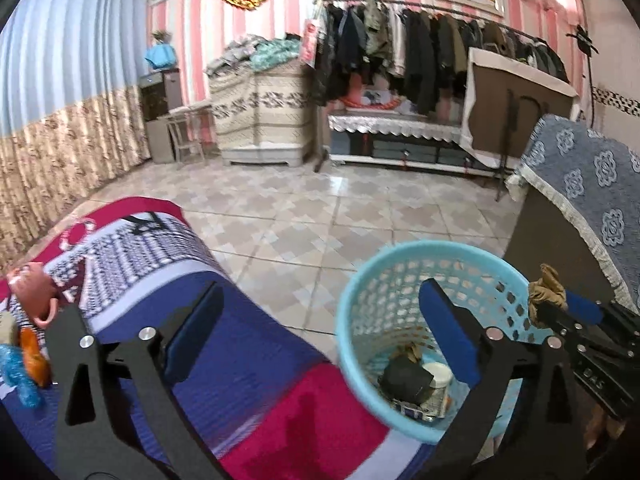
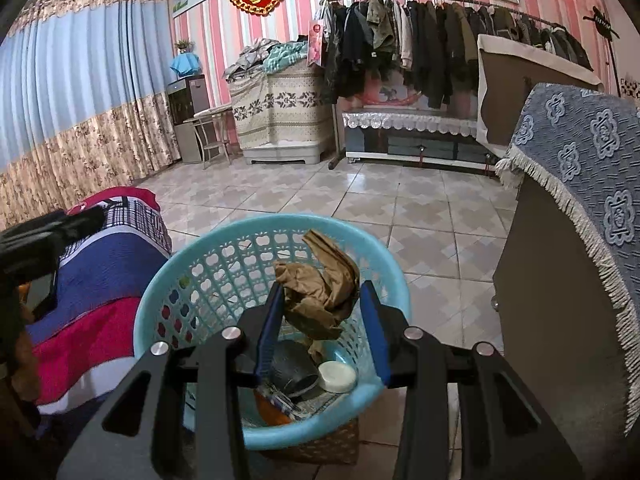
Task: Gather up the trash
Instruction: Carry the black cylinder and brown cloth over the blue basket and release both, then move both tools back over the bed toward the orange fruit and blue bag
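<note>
Brown crumpled paper (image 2: 320, 300) pinched in right hand-held gripper (image 2: 324, 320); left hand-held gripper (image 1: 320, 328) wide, empty.

Right hand-held gripper (image 2: 322, 312) pinches crumpled brown paper (image 2: 320, 292) over basket (image 2: 160, 300).

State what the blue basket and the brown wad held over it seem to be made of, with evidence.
Basket: probably moulded plastic, smooth with a slight sheen; regular cut-out holes in thin walls. Brown wad, gripped by the right gripper: likely matte crumpled paper, possibly thin fabric; sharp creases and folds.
</note>
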`<state>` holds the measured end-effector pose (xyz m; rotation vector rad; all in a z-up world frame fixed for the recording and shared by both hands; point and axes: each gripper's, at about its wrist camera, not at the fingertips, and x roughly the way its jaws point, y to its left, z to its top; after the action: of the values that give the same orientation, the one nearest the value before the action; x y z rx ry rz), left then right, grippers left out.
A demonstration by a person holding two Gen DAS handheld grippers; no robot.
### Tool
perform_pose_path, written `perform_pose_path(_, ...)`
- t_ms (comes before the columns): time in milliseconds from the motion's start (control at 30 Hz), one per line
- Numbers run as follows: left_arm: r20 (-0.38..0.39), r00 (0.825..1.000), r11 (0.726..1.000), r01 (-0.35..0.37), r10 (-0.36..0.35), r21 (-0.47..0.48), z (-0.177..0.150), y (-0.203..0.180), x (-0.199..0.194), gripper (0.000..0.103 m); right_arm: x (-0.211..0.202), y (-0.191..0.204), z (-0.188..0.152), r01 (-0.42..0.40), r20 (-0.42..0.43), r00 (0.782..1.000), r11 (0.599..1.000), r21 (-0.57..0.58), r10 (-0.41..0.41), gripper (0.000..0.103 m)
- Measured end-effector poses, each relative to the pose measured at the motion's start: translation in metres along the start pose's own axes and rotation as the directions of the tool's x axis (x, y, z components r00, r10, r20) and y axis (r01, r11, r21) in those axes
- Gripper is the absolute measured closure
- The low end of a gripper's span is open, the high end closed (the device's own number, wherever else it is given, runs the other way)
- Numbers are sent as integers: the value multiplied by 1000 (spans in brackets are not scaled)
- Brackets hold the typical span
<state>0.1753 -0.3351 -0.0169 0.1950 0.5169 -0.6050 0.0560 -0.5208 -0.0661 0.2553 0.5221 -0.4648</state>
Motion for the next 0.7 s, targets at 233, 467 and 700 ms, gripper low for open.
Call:
perform_pose_path(233, 23, 996, 994, -85, 87, -67, -4, 41, -30, 6, 21, 13, 7, -6, -13, 1000, 1000, -16, 5, 59)
perform_pose_path(467, 26, 984, 975, -173, 178, -136, -14, 87, -61, 6, 16, 24, 16, -16, -14, 1000, 1000, -19, 15, 23)
perform_pose_path(700, 19, 970, 951, -234, 242, -202, -23, 133, -92, 6, -12, 50, 21, -33, 22, 999, 998, -58, 34, 8)
